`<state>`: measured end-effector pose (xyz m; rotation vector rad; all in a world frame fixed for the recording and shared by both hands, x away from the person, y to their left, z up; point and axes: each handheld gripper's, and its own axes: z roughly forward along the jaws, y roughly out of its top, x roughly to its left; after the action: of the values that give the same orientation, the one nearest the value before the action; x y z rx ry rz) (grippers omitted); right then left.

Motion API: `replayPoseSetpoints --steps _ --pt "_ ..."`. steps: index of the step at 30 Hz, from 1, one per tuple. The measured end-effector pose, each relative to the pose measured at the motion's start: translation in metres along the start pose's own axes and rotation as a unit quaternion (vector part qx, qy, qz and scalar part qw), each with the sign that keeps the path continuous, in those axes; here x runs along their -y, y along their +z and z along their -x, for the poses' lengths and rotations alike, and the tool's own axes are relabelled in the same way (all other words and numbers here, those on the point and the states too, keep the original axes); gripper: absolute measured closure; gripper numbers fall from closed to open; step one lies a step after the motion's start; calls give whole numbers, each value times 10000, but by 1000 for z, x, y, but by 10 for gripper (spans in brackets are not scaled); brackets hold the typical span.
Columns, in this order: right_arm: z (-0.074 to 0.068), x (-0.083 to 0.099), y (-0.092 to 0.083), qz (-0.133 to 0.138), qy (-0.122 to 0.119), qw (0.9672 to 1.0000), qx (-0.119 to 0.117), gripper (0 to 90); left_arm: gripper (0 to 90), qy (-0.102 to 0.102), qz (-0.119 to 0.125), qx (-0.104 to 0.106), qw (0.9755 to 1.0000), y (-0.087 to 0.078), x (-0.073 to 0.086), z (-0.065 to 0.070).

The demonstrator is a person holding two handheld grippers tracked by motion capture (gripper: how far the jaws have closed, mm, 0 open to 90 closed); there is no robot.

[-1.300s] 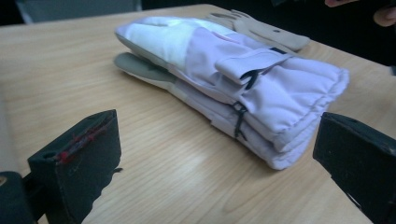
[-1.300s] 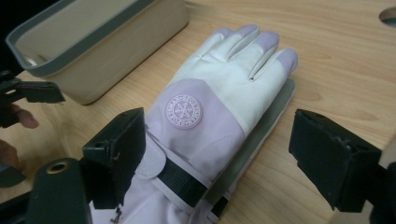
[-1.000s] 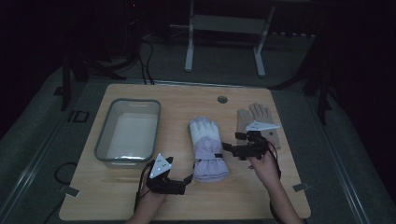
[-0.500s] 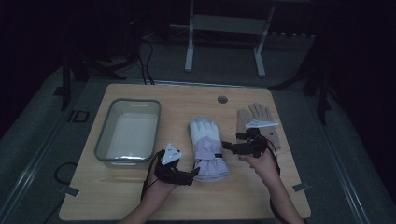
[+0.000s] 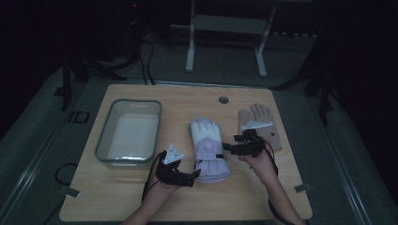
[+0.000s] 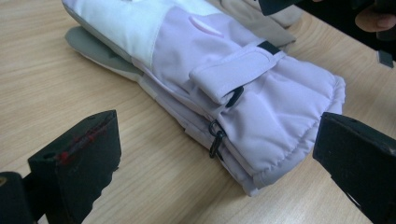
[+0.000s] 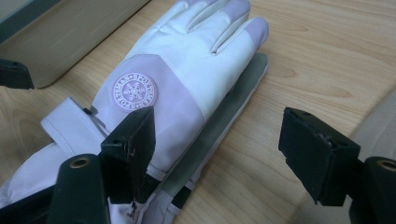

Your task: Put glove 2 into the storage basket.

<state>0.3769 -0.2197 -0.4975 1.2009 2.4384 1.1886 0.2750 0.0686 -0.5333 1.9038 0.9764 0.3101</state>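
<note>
Dim room and grey floor surround our pale wooden surface (image 5: 117, 206), and near its middle, a little toward the near edge, lies the lilac-and-white ski glove (image 5: 209, 150), fingers pointing to the far edge and padded cuff toward us; in the gripper views it looks like two such gloves stacked, a grey palm showing underneath, though we cannot be sure of the count beyond that. Our left tool (image 5: 190, 177) sits at the cuff's near-left corner with its jaws spread wide, the cuff lying between them in the left gripper view (image 6: 261, 121) but not yet touched. Our right tool (image 5: 229, 147) hovers at the glove's right side near the wrist strap; its jaws have just been closing a little yet stand apart, one pad over the lilac back by the round badge (image 7: 134, 91), nothing pinched. To do this step well, we judge, we should bring each tool down until one pad slides under the whole stack, then close on all layers at once, so the lower glove is not left behind. Beyond, we count one tan glove (image 5: 258, 124) toward the right edge and one grey bin (image 5: 105, 140) toward the left edge.
</note>
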Motion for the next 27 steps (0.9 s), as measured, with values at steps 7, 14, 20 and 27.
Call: replayPoseSetpoints --steps 7,14,20,27 --pt "1 -3 4 -87 136 9999 -58 308 13 -30 -75 78 9999 4 -3 3" --pt "3 -4 8 -166 293 9993 -175 322 36 -125 -177 141 9997 10 -6 5" --pt "5 0 16 -296 517 9975 -387 426 129 -287 -429 107 9986 24 -5 2" --pt "5 7 32 -654 698 9924 -771 467 154 -430 -850 150 9953 39 -5 0"
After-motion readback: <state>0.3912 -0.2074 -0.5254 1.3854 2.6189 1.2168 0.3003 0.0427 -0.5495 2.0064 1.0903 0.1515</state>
